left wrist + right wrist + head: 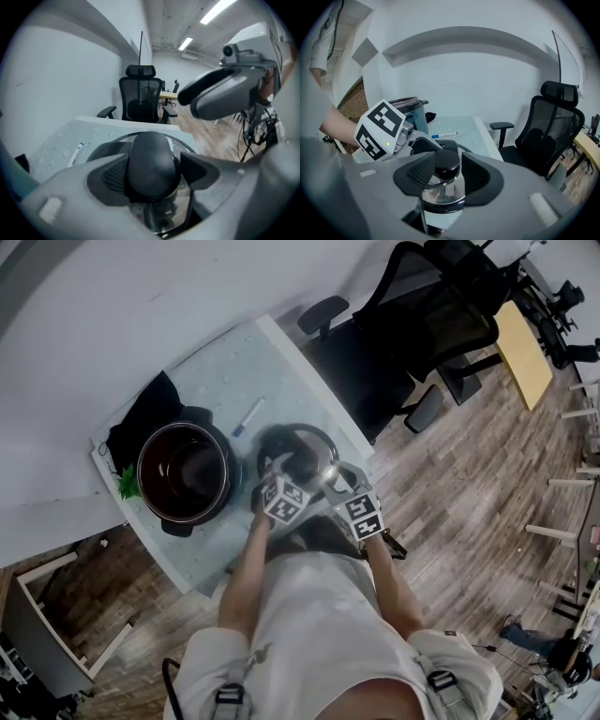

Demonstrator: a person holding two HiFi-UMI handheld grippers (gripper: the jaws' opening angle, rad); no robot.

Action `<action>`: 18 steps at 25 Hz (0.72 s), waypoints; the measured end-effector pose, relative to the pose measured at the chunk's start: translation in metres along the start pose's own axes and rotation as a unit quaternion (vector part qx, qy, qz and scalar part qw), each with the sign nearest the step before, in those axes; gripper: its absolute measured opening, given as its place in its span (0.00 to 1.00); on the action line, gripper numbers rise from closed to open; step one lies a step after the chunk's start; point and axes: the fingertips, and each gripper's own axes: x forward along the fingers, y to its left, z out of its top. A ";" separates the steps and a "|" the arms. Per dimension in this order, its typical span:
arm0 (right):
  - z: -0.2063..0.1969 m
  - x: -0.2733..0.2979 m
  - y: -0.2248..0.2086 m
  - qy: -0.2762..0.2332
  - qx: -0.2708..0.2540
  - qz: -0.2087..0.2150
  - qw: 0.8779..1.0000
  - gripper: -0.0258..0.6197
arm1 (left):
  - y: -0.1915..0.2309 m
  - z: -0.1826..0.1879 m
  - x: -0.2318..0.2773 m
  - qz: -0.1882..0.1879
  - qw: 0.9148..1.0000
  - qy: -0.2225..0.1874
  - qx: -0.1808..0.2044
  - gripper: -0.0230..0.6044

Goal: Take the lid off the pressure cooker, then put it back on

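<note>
A pale table (220, 367) stands against a white wall, with a black office chair (412, 324) at its far right and a wood floor (469, 484) beyond. The open pressure cooker (183, 470) sits at the left of the table. Its glass lid (302, 439) lies flat on the tabletop just right of the pot, apart from it, and a pen (248, 416) lies on the far side between them. My left gripper (154, 171) is spread wide around the lid's black knob (447, 161), with the right pad clear of it. My right gripper (449, 174) flanks the same knob. Its pads seem to press on it, though the fit is hard to judge.
</note>
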 end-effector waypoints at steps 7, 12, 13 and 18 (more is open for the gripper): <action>0.000 0.001 -0.002 -0.009 -0.001 -0.004 1.000 0.32 | 0.001 0.000 -0.006 0.013 1.000 0.003 0.003 0.57; -0.001 -0.001 -0.002 -0.009 0.002 -0.003 1.000 0.32 | 0.001 0.003 -0.008 0.018 1.000 0.000 0.002 0.56; -0.001 -0.001 -0.002 -0.007 0.004 -0.002 1.000 0.32 | 0.001 0.003 -0.008 0.018 1.000 0.001 0.001 0.56; -0.001 0.002 -0.002 -0.002 0.007 0.000 1.000 0.32 | 0.003 0.002 -0.001 0.016 1.000 0.009 0.004 0.56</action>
